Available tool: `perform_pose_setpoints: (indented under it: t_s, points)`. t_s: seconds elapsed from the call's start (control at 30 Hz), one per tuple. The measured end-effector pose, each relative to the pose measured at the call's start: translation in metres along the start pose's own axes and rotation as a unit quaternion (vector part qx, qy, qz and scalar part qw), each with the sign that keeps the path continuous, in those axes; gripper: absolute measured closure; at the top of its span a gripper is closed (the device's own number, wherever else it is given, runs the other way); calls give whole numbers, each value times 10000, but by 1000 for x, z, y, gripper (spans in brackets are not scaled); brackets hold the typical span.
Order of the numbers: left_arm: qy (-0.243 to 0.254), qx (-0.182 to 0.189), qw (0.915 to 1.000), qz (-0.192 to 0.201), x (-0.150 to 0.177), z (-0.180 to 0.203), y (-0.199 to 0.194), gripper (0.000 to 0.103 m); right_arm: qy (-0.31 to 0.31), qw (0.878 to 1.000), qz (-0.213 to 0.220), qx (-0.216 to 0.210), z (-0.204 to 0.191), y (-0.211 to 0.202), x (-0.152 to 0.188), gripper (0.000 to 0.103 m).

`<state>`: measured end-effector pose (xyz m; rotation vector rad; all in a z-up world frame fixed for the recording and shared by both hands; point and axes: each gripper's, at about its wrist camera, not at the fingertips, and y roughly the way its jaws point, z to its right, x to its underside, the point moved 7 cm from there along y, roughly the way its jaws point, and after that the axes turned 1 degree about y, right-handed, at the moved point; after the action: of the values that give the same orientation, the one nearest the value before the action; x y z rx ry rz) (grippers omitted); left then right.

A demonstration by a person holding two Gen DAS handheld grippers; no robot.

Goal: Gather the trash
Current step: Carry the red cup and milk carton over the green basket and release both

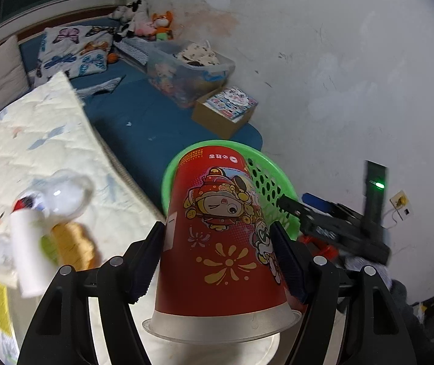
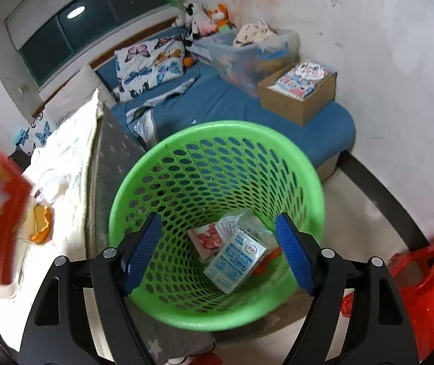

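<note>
Now left tool point(image 1: 217, 255), clamped on red paper cup point(image 1: 220, 228), should carry it over green basket point(image 2: 278, 140) rim, then release; right tool point(image 2: 217, 252) hangs open, empty, above basket.

1. The left wrist camera rides behind the left claw point(image 1: 217, 258) and looks steeply down past a red cup point(image 1: 220, 231) that fills the near field, with the green basket point(image 1: 265, 179) just beyond at 12 o'clock.
2. The right wrist camera sits behind the right claw point(image 2: 217, 249), close above the basket point(image 2: 217, 313), peering into it.
3. Both views share the basket, the blue bed point(image 1: 144, 115) and the cardboard box point(image 2: 299, 100) toward 1 o'clock.
</note>
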<state>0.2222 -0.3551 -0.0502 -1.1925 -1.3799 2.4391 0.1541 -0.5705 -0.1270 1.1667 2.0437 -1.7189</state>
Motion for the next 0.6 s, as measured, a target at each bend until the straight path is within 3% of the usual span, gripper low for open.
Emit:
perform_pose_setpoints:
  t_s: [0.3,0.53,0.6]
  points:
    - [101,80,9993,-351,-21,24,63,35,143,9993,297,-156,9,-36,11,25]
    - [181,-113,9980,-595,-28,30,102,35,216,9991,321,-166,17,-38,13,25]
    - [125,-83,9981,-596,-31,28,105,28,266,9990,318,-167,19,-37,14,25]
